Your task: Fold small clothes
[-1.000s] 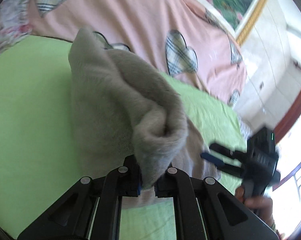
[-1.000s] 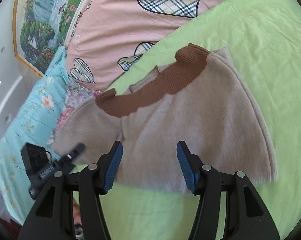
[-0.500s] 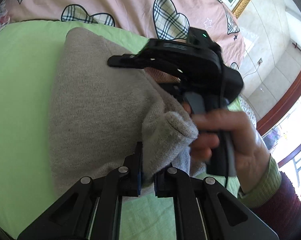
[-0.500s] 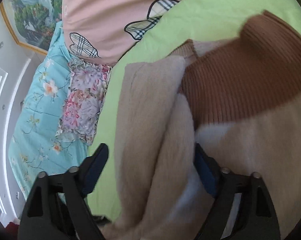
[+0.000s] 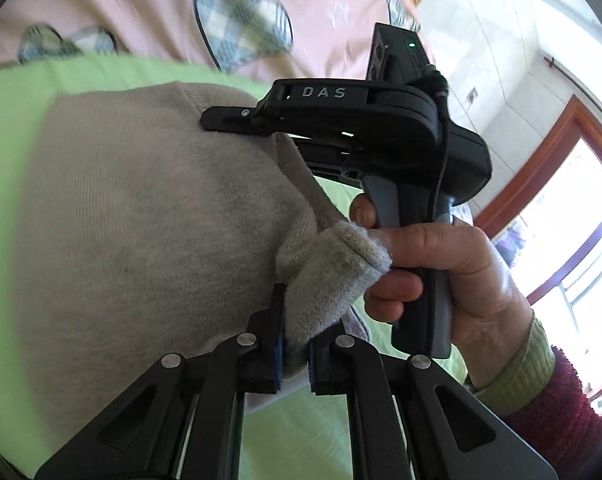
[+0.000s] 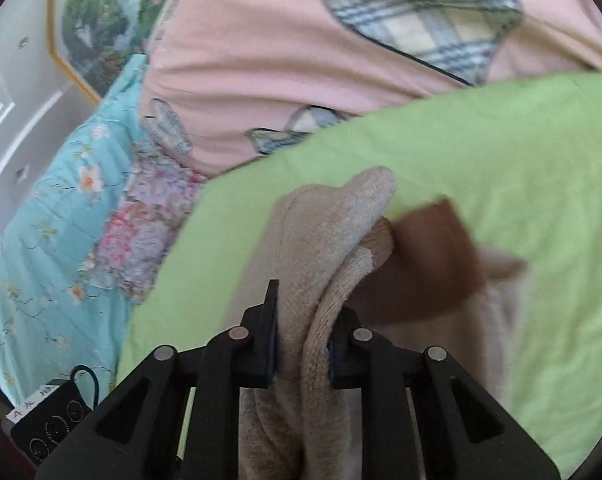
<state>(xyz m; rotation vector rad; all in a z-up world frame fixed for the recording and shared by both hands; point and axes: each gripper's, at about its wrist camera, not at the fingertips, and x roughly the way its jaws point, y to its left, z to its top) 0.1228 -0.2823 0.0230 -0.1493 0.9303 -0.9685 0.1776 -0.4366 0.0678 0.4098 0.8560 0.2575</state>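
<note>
A beige knit sweater (image 5: 141, 220) with a brown ribbed collar (image 6: 429, 256) lies bunched on the green sheet (image 6: 501, 160). My left gripper (image 5: 295, 344) is shut on a folded cuff edge at the sweater's near side. My right gripper (image 6: 303, 320) has a thick fold of the sweater (image 6: 329, 220) between its jaws; they are closing and the pads press on the fabric. In the left wrist view a hand (image 5: 441, 264) holds the right gripper's handle just right of my left gripper, and its upper finger (image 5: 237, 114) lies over the sweater's far edge.
A pink quilt (image 6: 281, 60) with plaid hearts borders the sheet at the back. Blue floral bedding (image 6: 41, 220) lies to the left, with a black control box (image 6: 49, 428) at the lower left. A wood-framed window (image 5: 561, 200) is at the right.
The right gripper came in over the sweater from the side and its wide jaws closed on a fold. The left gripper carried its held edge across, so the sweater now lies bunched.
</note>
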